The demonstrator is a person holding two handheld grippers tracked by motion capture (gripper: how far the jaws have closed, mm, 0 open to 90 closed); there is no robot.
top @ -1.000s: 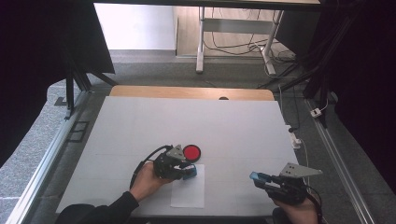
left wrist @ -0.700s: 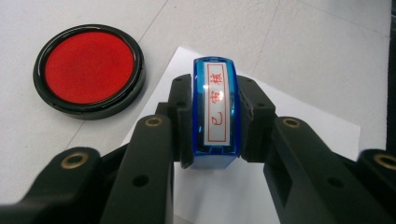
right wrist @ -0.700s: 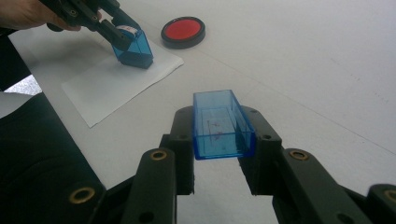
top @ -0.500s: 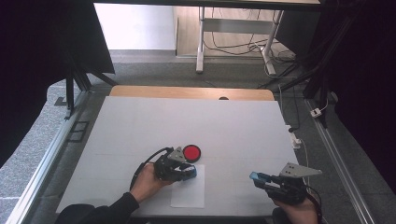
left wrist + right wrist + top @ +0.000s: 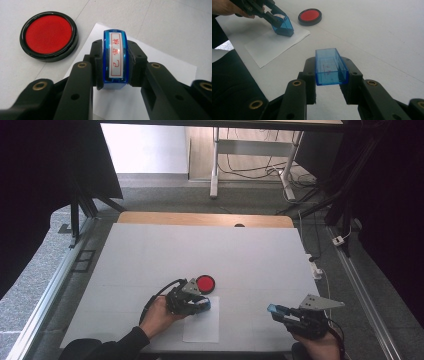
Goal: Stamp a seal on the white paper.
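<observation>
High view: the left tool [image 5: 200, 304] is gripping the blue stamp [image 5: 202, 305], pressing it onto the paper [image 5: 202, 327]; the ink pad [image 5: 205, 283] is lying near at twelve o'clock, while the right tool [image 5: 276, 310] is clutching the stamp's cap [image 5: 330, 66].

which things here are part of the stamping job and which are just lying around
In use:
stamp, in left hand-held gripper
stamp cap, in right hand-held gripper
ink pad
paper

Lying about:
cables on floor
</observation>
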